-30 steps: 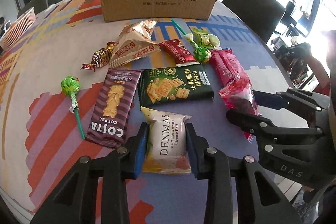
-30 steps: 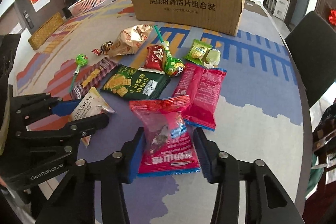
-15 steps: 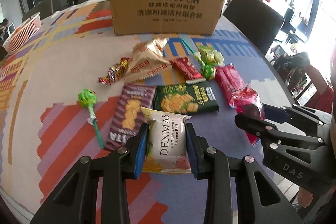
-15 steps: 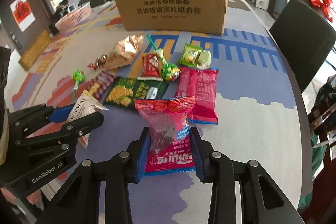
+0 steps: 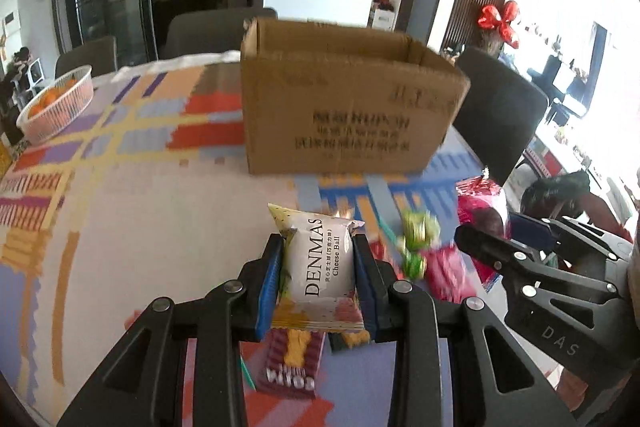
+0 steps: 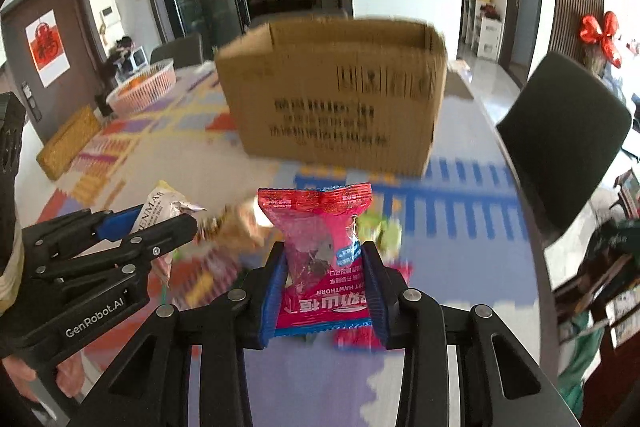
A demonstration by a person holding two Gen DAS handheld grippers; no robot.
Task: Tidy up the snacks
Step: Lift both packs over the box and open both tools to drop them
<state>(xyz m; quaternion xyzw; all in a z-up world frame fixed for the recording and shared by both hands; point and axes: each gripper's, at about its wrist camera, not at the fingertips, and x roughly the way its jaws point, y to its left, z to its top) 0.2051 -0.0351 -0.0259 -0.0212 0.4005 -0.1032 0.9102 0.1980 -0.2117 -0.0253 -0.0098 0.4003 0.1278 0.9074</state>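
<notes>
My left gripper (image 5: 318,259) is shut on a white Denmas cheese ball packet (image 5: 320,267) and holds it above the table, short of the open cardboard box (image 5: 344,115). My right gripper (image 6: 326,267) is shut on a red hawthorn snack packet (image 6: 320,247), also lifted, with the same box (image 6: 332,107) ahead of it. Each gripper shows in the other's view: the right one (image 5: 520,259) at the right, the left one (image 6: 132,227) at the left. Several snacks lie blurred on the table below, among them a purple Costa packet (image 5: 292,363), green sweets (image 5: 416,231) and a red packet (image 5: 444,271).
A patterned cloth (image 5: 120,187) covers the table. A white basket with oranges (image 5: 56,103) stands at the far left. Dark chairs (image 6: 568,131) stand along the right edge and behind the box. A woven tray (image 6: 68,143) lies at the left in the right wrist view.
Both grippers have risen off the table with their packets and tilted up toward the box. The other snacks have dropped low in both views.
</notes>
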